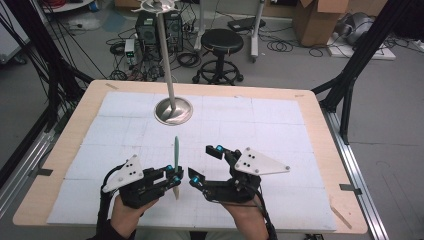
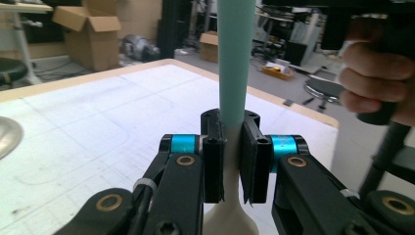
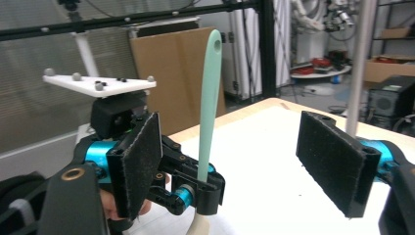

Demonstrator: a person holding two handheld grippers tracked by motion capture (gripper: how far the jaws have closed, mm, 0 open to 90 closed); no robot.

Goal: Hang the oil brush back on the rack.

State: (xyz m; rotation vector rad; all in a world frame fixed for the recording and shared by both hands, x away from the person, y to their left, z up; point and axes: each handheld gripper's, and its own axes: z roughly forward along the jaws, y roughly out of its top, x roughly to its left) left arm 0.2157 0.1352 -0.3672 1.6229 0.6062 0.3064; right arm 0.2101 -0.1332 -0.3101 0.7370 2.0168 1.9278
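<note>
Spatula [image 1: 176, 159] upright in left claw [image 1: 175, 176], mint handle up, pale blade end below the jaws, which clamp its neck. Right claw [image 1: 206, 164] just beside it, jaws wide apart, holding nothing. White gridded counter [image 1: 280, 130]; metal stand [image 1: 173, 110] beyond; stool [image 1: 221, 42], cardboard boxes [image 1: 315, 20] behind.

Even, bright indoor light, soft shadows; all views slightly soft, backgrounds blurred in close views.
</note>
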